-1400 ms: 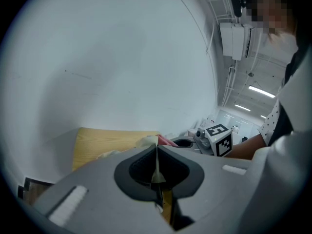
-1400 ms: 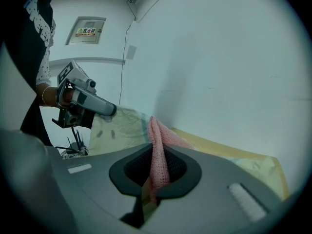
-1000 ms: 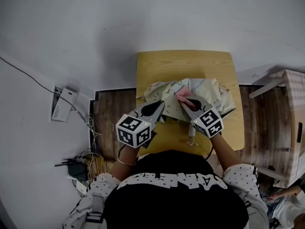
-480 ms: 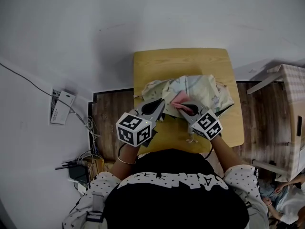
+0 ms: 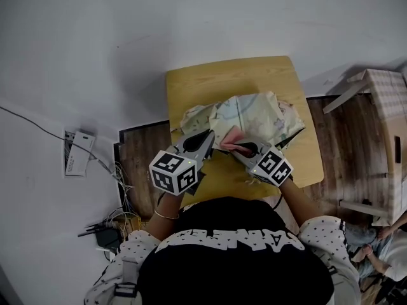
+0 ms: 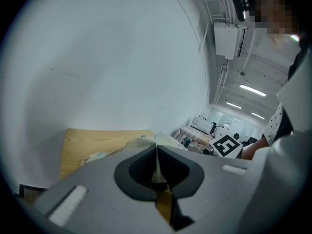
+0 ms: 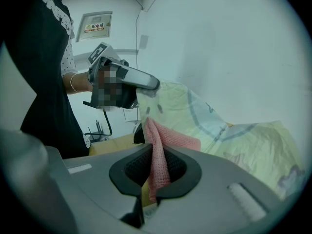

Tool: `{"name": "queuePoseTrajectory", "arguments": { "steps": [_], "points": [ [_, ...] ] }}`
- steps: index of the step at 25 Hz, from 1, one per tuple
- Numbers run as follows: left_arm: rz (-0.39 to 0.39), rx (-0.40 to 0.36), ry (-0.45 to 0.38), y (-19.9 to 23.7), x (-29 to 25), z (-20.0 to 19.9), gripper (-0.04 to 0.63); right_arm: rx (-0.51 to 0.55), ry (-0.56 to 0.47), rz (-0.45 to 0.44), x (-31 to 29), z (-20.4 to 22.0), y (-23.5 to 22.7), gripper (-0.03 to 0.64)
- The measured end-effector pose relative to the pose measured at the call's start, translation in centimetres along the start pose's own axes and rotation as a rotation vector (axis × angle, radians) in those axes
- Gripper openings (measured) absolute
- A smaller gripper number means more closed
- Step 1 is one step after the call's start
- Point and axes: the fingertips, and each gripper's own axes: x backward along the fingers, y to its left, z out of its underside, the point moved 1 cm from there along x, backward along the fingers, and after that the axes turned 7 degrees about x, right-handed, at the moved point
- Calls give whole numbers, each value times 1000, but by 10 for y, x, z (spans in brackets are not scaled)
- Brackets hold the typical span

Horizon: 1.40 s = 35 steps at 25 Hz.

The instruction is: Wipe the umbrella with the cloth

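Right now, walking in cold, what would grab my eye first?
A crumpled pale yellow umbrella lies heaped on a small wooden table by the white wall. A person leans over it with two grey grippers. The right gripper pinches a pink cloth at the umbrella's near side, and the left gripper is clamped on the umbrella's edge.
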Motion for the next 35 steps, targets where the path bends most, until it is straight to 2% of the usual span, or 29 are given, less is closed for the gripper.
{"name": "queuePoseTrajectory", "arguments": {
  "steps": [7,14,20,24,30,35],
  "points": [
    [24,-21,6,-6,-3,0,5,-1,15,-59,3,6,16,34],
    [36,-23,-5,-10,-6,-3,5,-5,-43,-11,15,-5,6,34],
    [49,-24,-7,-14,-11,-9,5,-5,-151,90,34,-28,-20,34],
    [67,-36,-6,-23,-19,-13,5,-29,-209,210,57,-37,-44,34],
    [113,-61,14,-41,-39,-14,5,-83,-249,365,91,-29,-72,34],
    [138,-103,42,-55,-63,-9,5,-118,-272,427,112,-23,-79,34]
  ]
}}
